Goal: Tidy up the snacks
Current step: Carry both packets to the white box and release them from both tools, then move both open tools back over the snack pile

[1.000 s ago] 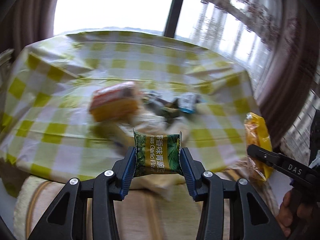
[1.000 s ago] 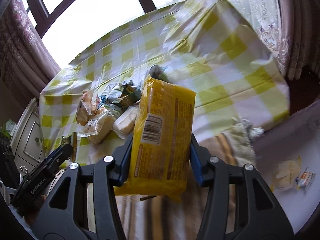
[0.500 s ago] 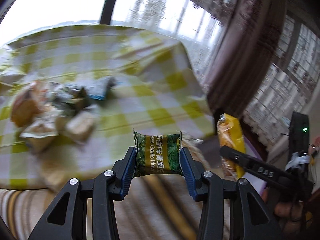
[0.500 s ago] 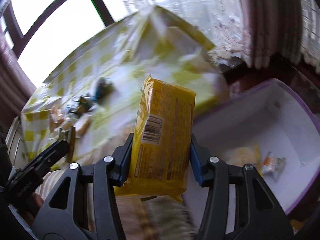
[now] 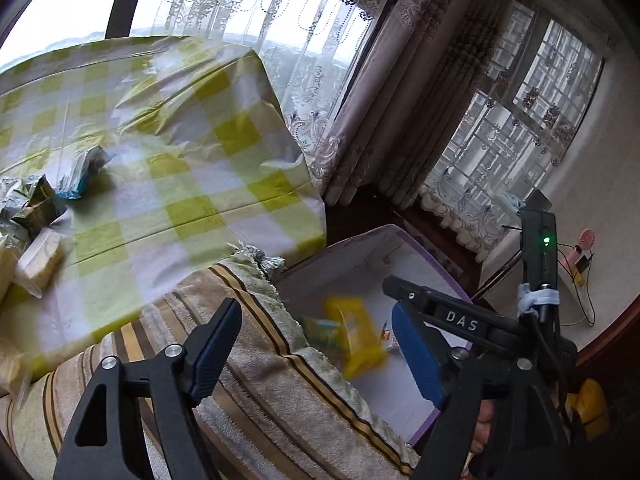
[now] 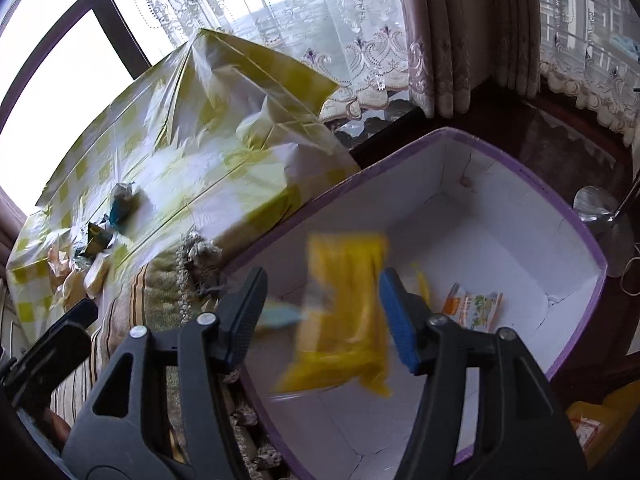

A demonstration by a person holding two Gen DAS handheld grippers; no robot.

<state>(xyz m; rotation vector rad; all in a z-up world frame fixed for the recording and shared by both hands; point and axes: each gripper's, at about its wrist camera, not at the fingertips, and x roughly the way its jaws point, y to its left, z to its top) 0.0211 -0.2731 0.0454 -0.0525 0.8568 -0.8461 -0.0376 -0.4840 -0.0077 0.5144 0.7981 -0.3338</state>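
Left wrist view: left gripper [image 5: 316, 352] jaws opening, wide apart, nothing between pads. Beyond it, white cardboard box with purple rim [image 5: 360, 240] beside yellow-checked tablecloth [image 5: 168, 184]; blurred yellow snack packet [image 5: 354, 334] inside box, small green packet [image 5: 324, 330] just left of it. Loose snacks [image 5: 36, 216] at far left of cloth.

Right wrist view: right gripper [image 6: 320, 314] jaws opening; blurred yellow packet [image 6: 346, 312] between pads, contact unclear, over box [image 6: 576, 216]. Orange-green sachet [image 6: 474, 306] on box floor, right.

You are seeing two grippers [image 5: 316, 348] [image 6: 320, 312], one purple-rimmed box [image 6: 576, 224], one yellow packet [image 6: 344, 312] and one small orange-green sachet [image 6: 474, 306] inside it.
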